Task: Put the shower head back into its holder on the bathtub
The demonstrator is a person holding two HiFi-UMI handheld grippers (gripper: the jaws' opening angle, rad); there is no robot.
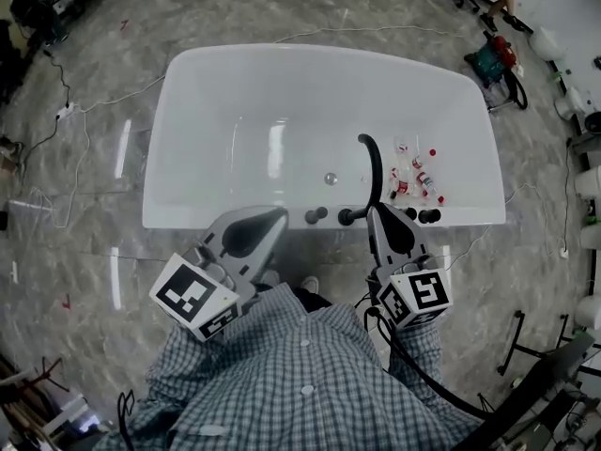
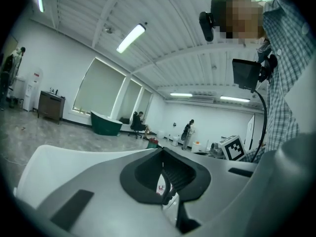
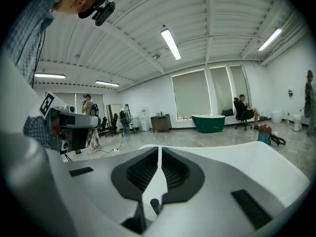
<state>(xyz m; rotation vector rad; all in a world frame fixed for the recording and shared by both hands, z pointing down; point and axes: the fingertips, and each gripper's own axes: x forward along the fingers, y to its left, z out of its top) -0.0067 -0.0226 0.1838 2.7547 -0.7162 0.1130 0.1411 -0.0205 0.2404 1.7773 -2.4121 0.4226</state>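
The white bathtub [image 1: 235, 130] lies crosswise below me. On its near rim are black knobs [image 1: 316, 215], and a slim black curved shower head [image 1: 373, 169] rises there and bends over the basin. My left gripper [image 1: 279, 215] hangs over the near rim left of the knobs. It is shut [image 2: 162, 152] with nothing in it. My right gripper [image 1: 377, 210] hovers just in front of the shower head's base without touching it. Its jaws [image 3: 159, 150] stand together with nothing between them; the white rim and one black knob [image 3: 154, 203] show below them.
Several small red-and-white bottles [image 1: 418, 177] lie in the right end of the tub. Cables [image 1: 70, 111] trail over the marble floor at left. A red and green bag [image 1: 495, 57] and white fixtures [image 1: 590, 181] stand at right. A black frame [image 1: 545, 383] is at lower right.
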